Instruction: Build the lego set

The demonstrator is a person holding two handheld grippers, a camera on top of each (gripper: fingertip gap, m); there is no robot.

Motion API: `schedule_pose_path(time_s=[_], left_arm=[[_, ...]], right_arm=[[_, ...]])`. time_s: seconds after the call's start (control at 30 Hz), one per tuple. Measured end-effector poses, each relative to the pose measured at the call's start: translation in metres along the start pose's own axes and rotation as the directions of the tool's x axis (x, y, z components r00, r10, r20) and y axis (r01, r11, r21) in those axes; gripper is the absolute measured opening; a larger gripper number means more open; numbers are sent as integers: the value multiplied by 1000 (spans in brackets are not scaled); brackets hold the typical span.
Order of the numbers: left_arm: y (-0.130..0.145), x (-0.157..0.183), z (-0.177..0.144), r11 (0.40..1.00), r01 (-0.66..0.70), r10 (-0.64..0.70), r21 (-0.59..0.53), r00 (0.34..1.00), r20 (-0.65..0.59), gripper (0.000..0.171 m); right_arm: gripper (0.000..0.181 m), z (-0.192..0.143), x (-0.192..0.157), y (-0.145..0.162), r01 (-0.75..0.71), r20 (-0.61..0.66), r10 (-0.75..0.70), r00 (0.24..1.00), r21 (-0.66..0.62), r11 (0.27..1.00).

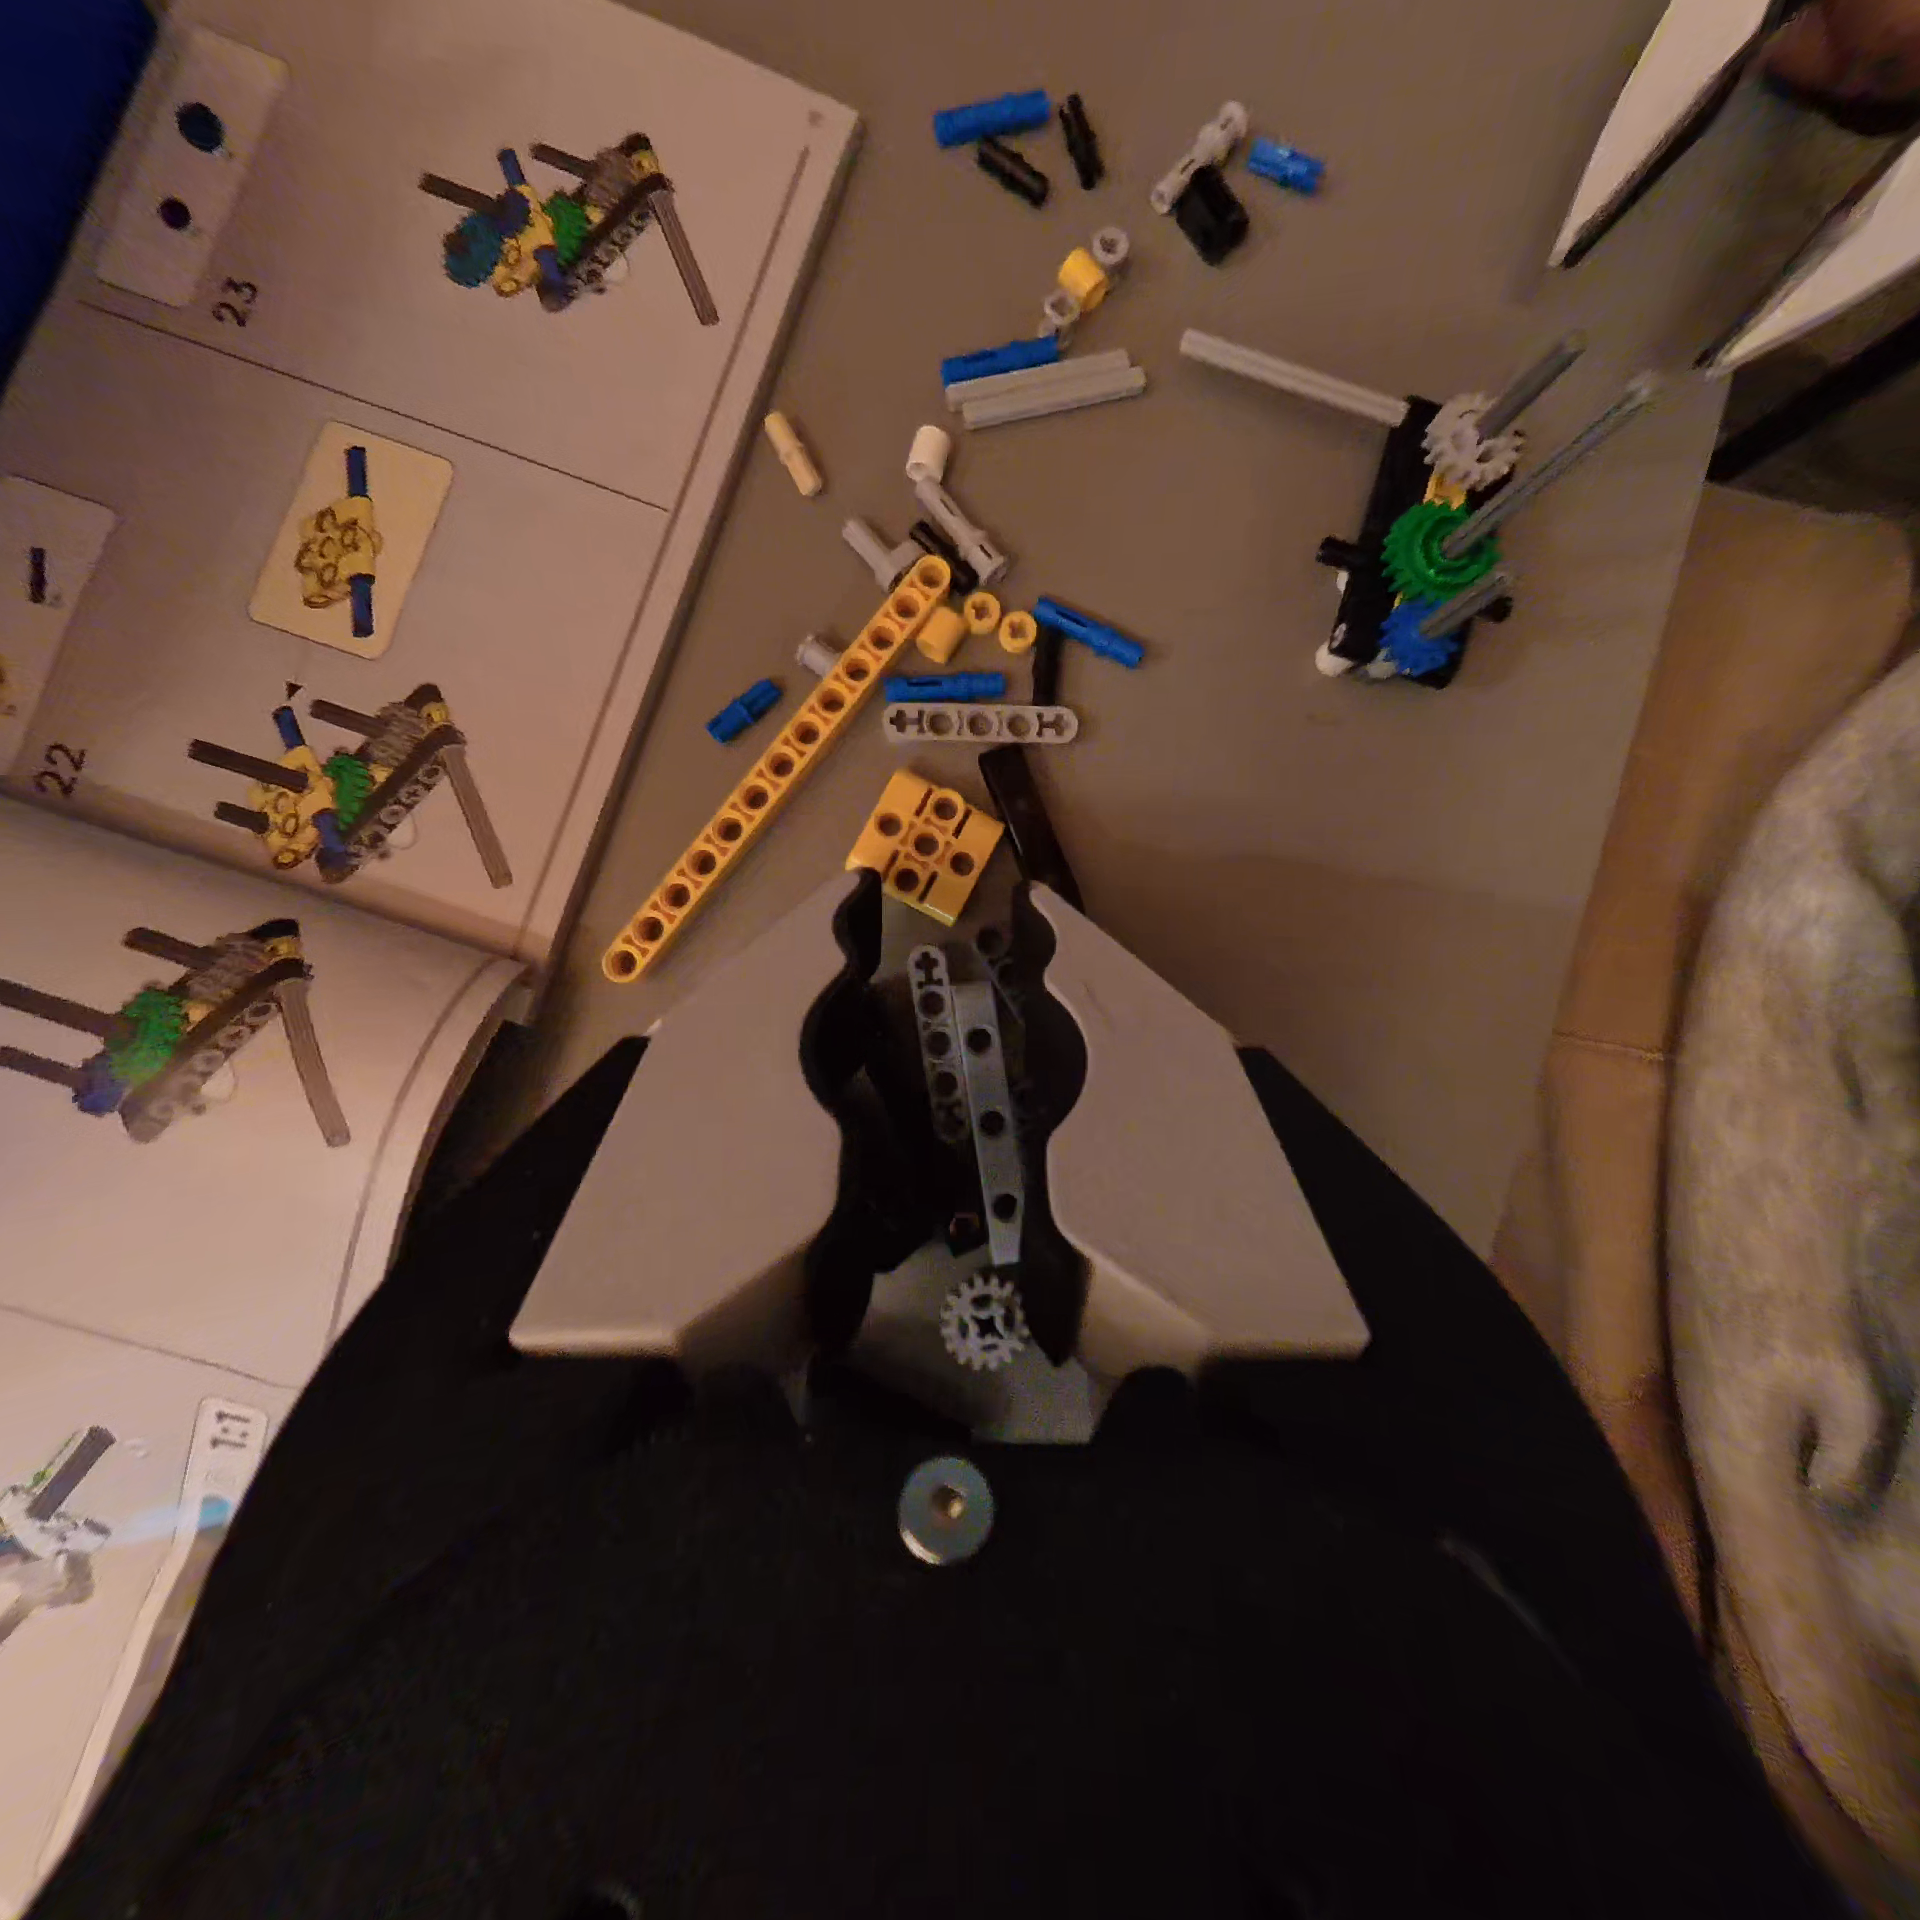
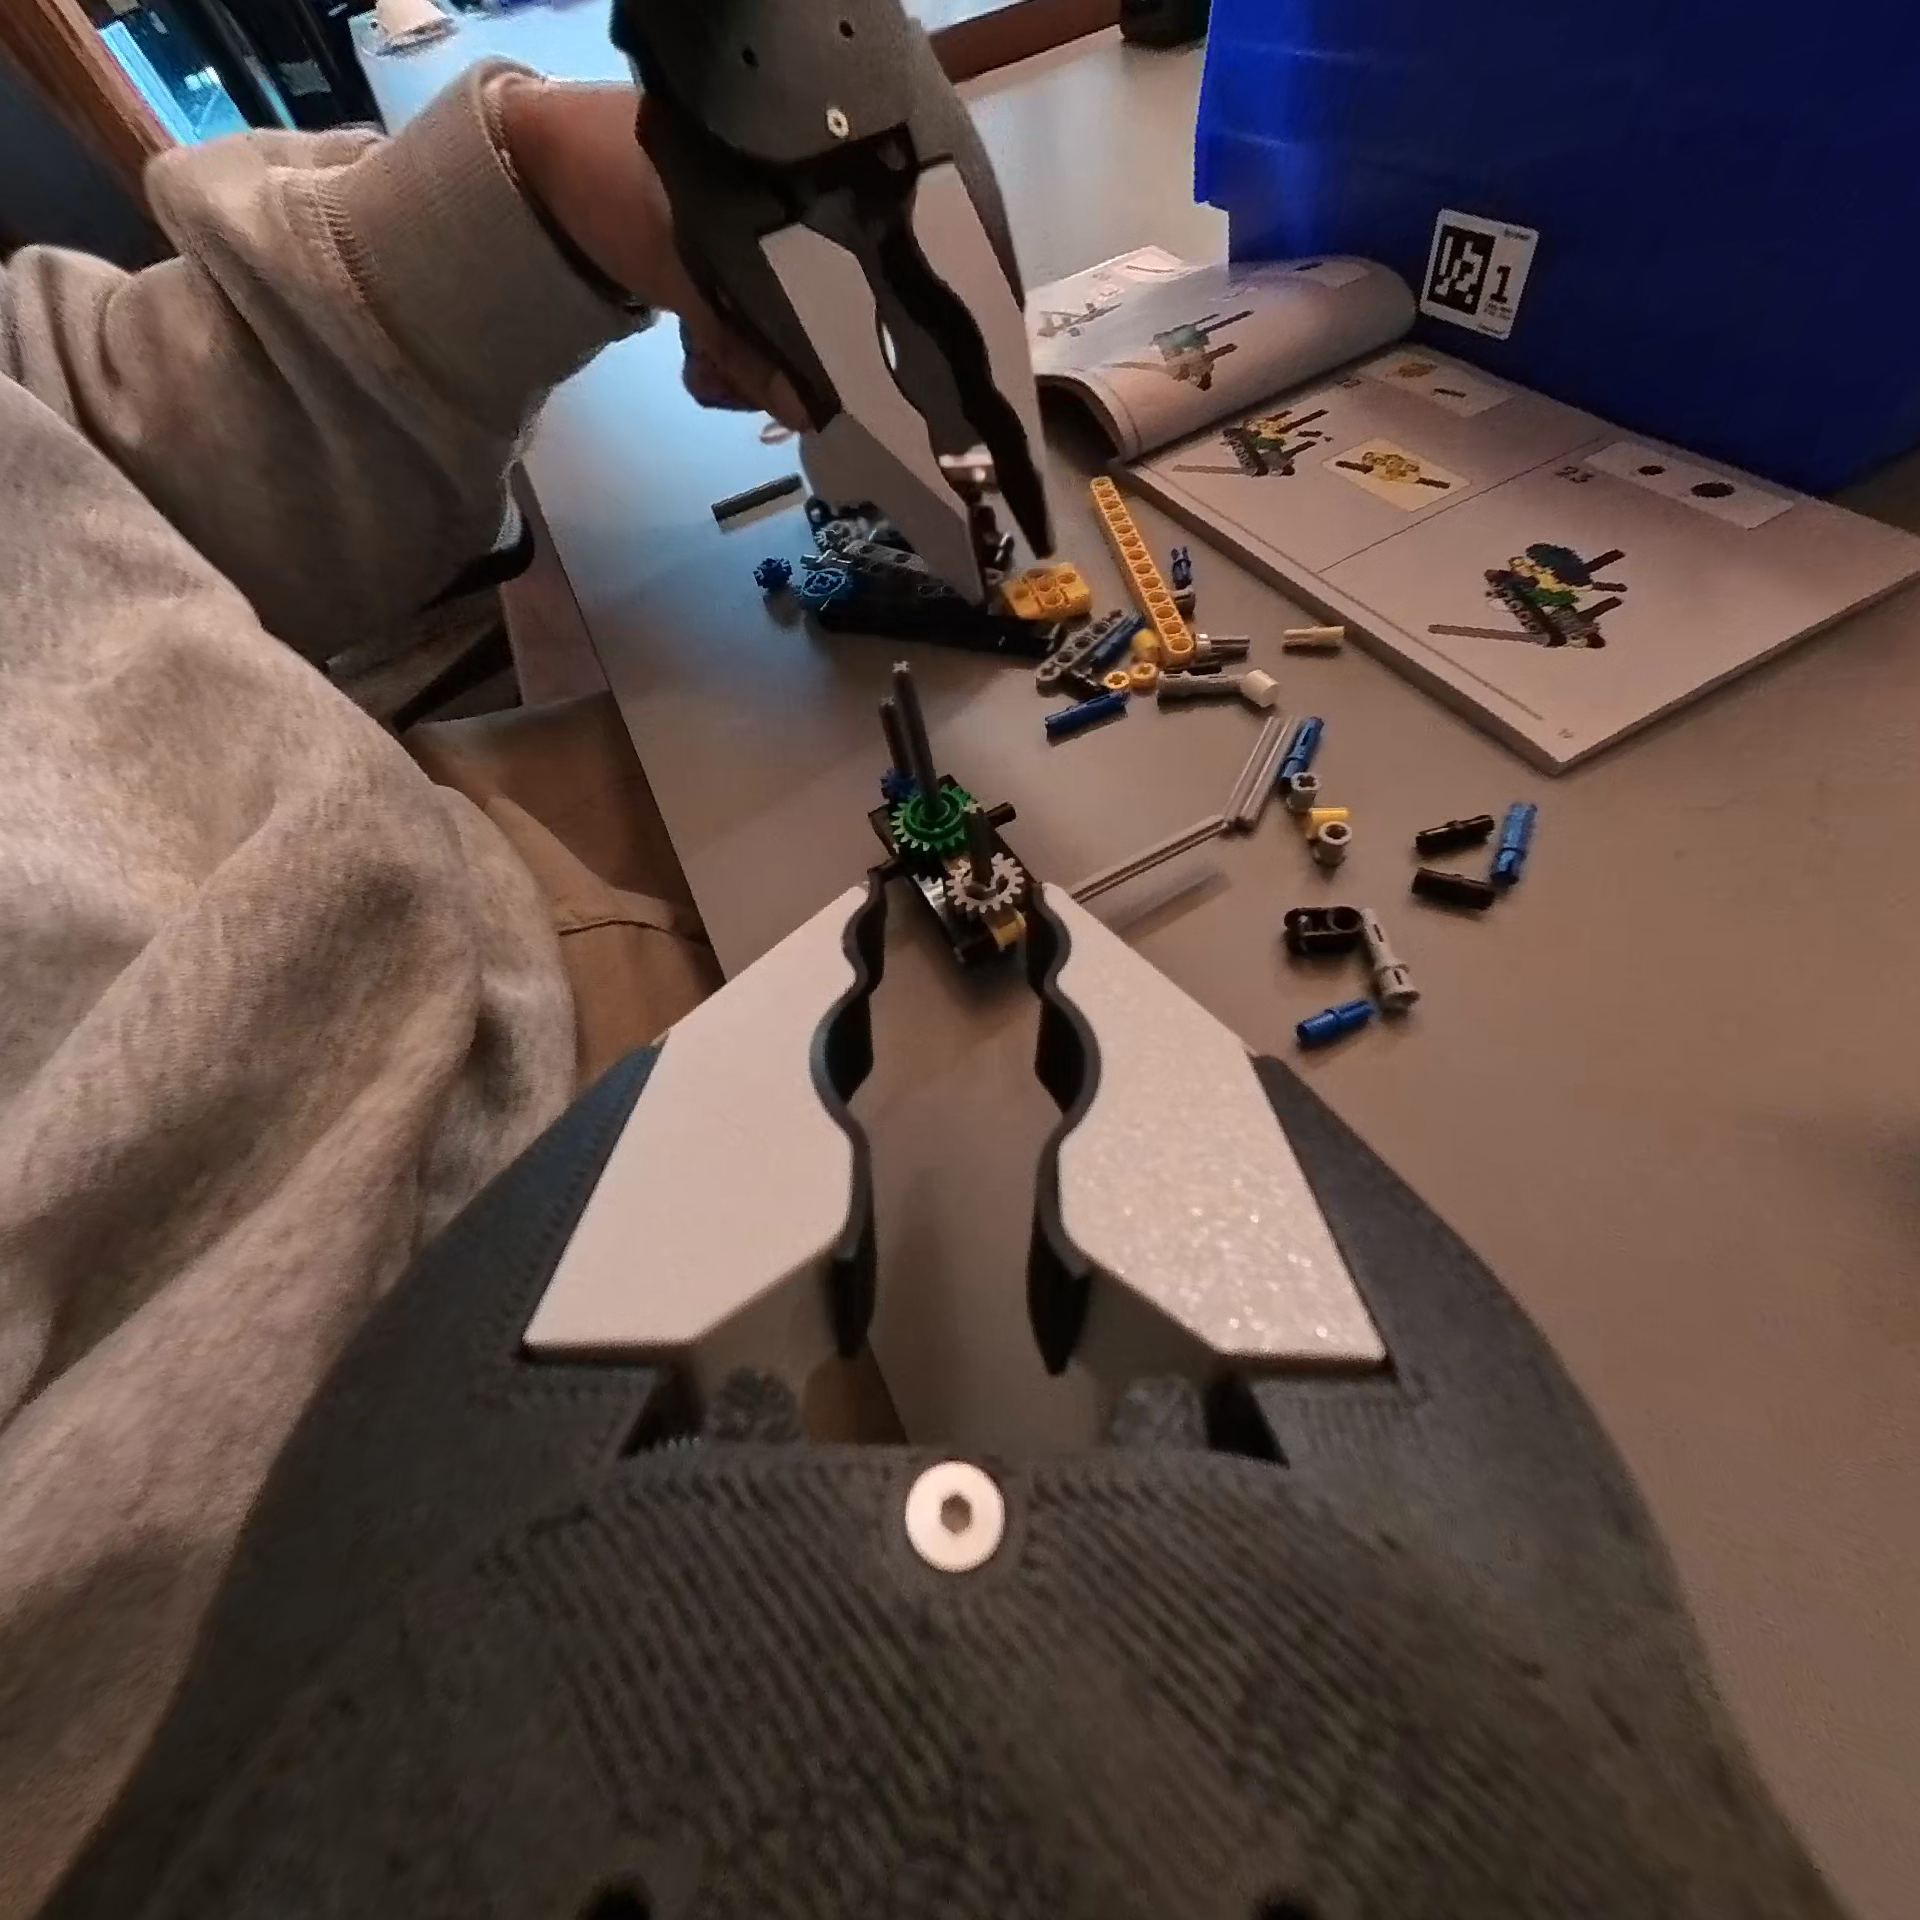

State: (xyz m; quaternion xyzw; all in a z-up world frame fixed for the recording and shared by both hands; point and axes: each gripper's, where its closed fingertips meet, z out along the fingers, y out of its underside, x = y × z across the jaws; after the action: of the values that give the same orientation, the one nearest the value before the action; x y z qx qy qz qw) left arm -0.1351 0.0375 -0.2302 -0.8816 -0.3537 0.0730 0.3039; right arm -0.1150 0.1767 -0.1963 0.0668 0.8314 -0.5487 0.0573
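Note:
My left gripper [image 1: 951, 888] is open and points down over a pile of parts: two thin grey beams [image 1: 966, 1081] and a small grey gear [image 1: 982, 1322] lie between its fingers. A yellow block [image 1: 925, 842] sits just ahead of the tips. In the right wrist view the left gripper [image 2: 1008, 566] hangs over that pile beside the yellow block [image 2: 1044, 592]. My right gripper [image 2: 956, 888] is open. Its tips hover just over the black assembly [image 2: 951, 862] with green, grey and blue gears and upright axles. The assembly [image 1: 1423, 551] stands on the table.
An open instruction booklet [image 1: 312, 623] lies at the left. A long yellow beam [image 1: 779, 769] and loose blue, black and grey pins [image 1: 987, 120] are scattered mid-table. A blue bin [image 2: 1610, 156] stands behind the booklet. A grey sleeve [image 2: 260, 623] fills the near table edge. Across from one pair of fingers to the other is roughly 15 cm.

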Motion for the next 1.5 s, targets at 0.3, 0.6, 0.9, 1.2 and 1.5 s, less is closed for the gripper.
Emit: schedule_pose_path(time_s=[0.3,0.6,0.9,1.2,1.5], left_arm=[[-8,-9,-6,997,21,-22,77,1000,10,32],[-6,-3,0,997,19,-17,75,1000,-21,34],[-4,-2,1,997,15,-13,72,999,-30,38],[-5,-1,2,997,-16,17,75,1000,-17,39],[-8,-11,2,994,-23,19,107,999,38,32]], right_arm=[[26,2,-2,1,2,7,-2,1000,-8,1000],[26,3,-2,1,-5,11,5,1000,-10,1000],[26,3,-1,2,-3,9,4,1000,-13,1000],[26,4,-1,2,0,7,1,1000,-14,1000],[26,5,-2,3,4,7,-4,1000,-18,1000]])
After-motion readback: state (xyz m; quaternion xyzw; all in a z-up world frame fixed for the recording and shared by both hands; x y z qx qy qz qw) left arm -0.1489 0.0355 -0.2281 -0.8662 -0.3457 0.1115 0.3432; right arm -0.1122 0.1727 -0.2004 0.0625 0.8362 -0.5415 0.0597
